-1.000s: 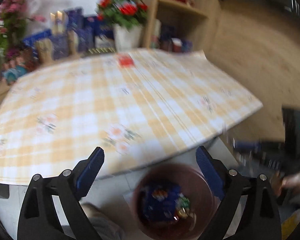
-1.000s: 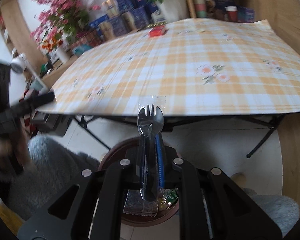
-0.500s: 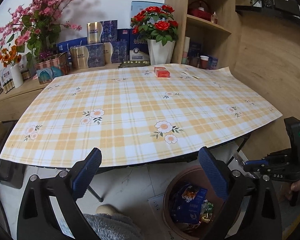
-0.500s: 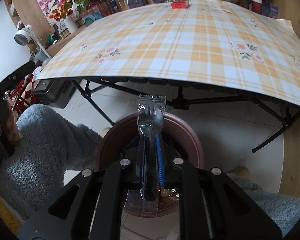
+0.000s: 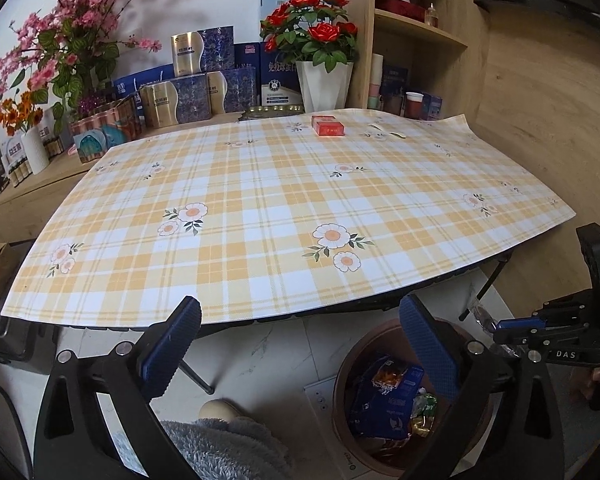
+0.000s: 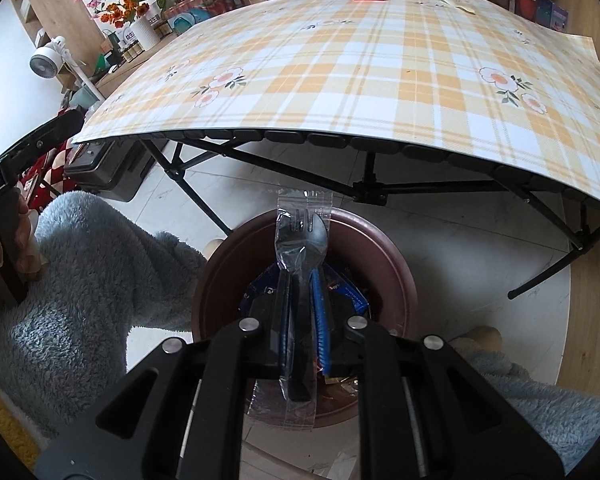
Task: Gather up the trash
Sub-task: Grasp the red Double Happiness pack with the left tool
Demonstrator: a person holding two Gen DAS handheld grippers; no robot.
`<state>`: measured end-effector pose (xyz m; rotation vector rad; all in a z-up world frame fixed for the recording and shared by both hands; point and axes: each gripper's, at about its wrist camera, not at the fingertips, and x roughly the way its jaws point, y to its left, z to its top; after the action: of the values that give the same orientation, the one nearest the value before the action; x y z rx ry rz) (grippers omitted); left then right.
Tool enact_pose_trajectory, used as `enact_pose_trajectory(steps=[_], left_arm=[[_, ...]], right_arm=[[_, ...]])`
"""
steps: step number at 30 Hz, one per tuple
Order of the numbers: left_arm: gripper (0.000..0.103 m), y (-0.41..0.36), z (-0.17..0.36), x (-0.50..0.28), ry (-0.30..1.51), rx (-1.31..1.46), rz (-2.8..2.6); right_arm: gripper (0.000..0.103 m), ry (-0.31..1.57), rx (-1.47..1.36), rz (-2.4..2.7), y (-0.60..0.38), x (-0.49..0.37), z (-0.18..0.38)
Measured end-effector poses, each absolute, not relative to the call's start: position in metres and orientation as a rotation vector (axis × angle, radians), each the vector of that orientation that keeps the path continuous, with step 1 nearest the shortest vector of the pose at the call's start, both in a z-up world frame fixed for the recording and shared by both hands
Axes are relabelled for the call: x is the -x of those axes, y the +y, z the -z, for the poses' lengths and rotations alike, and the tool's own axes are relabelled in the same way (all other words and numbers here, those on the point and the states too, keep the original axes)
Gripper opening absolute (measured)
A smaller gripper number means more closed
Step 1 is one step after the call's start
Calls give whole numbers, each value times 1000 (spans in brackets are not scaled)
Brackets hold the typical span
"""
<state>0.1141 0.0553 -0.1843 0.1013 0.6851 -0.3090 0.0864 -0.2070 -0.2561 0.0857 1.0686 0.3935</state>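
Note:
My right gripper [image 6: 300, 280] points down over a brown round bin [image 6: 396, 264] on the floor. It holds a black plastic spork in a clear wrapper [image 6: 302, 236] upright between its pads, and its jaws are opening slightly. The bin [image 5: 348, 360] holds blue snack wrappers [image 5: 388, 400] and other foil scraps. My left gripper [image 5: 300, 308] is open wide and empty, near the table's front edge, left of the bin. The right gripper [image 5: 516, 324] also shows at the right edge of the left wrist view.
A table with a yellow checked cloth [image 5: 260, 208] fills the view; a small red box [image 5: 328, 126] lies at its far side. Black folding table legs [image 6: 364, 192] stand just behind the bin. Fluffy blue clothing [image 6: 92, 272] of the person is beside the bin. Boxes and flower pots line the back shelf.
Both grippers have tipped downward, and the bin now lies more fully under the right gripper. The left jaws stand a little wider. The spork stays in the right gripper.

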Motion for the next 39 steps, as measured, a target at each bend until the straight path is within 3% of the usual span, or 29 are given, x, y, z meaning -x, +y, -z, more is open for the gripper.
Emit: enact_pose_trajectory(steps=[2,8,13,15,31,39], left_arm=[[97,55,186,-117,701,-104,304],[97,56,187,-118,710,-99,302],[97,57,187,-118,718,-101,305],[97,58,187,-118,720,-95,304],[97,56,190,-124,743,-88,297],[97,52,193,-129,762,-90,286]], right_arm=[[19,1070,-79,-398,-206,-86,256],[39,1061,-72,-411,-204,-84,255],[85,1022,-85,-384,-209,-85,250],[97,993,-99,-363,-213,-85,245],[97,780,-185,-146,-268,-101,192],[97,742,-226,-150,-289,-103,194]])
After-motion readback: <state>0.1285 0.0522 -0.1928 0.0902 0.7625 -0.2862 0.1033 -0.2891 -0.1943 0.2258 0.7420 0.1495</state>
